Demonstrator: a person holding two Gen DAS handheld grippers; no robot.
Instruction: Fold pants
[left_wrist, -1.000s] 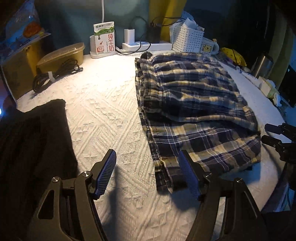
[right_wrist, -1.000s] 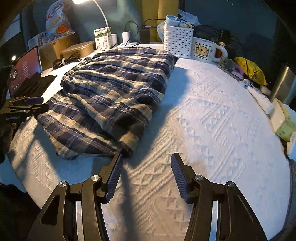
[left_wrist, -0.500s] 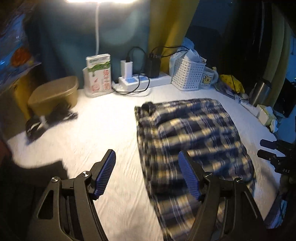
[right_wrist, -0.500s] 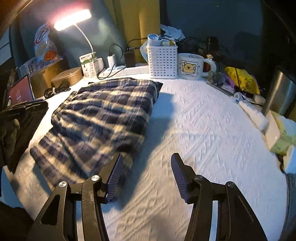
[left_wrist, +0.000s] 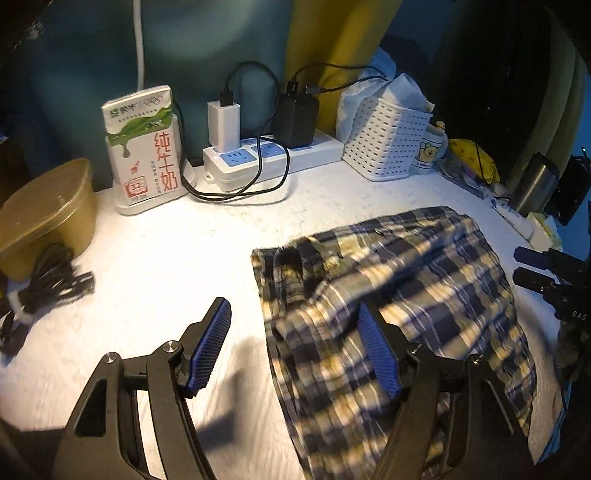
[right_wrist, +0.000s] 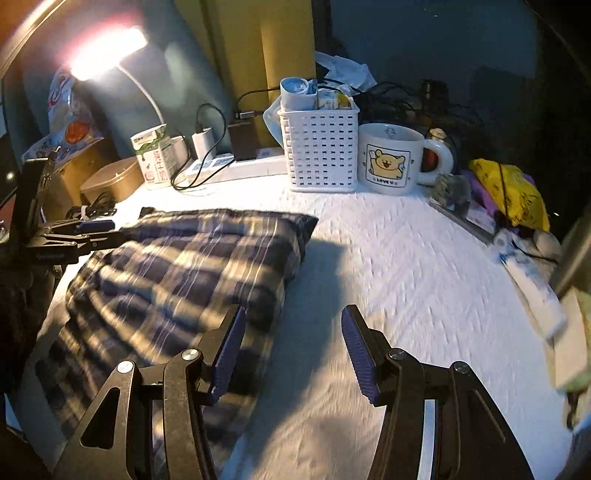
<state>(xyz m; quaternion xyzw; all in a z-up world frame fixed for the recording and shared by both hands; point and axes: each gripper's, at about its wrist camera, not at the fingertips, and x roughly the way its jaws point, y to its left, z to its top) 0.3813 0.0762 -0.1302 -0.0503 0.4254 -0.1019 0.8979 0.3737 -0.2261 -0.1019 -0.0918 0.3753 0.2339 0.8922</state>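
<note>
One pair of folded plaid pants (left_wrist: 399, 295) lies on the white quilted cover (left_wrist: 166, 280). Two grippers hover apart, holding nothing: left gripper (left_wrist: 295, 347) at seven o'clock of it, right gripper (right_wrist: 291, 354) at five.

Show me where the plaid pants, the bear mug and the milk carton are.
plaid pants (left_wrist: 424, 280): left wrist view, middle of the folded fabric.
bear mug (right_wrist: 389, 162): right wrist view, on the bear picture on its side.
milk carton (left_wrist: 147, 147): left wrist view, front face with red characters.
</note>
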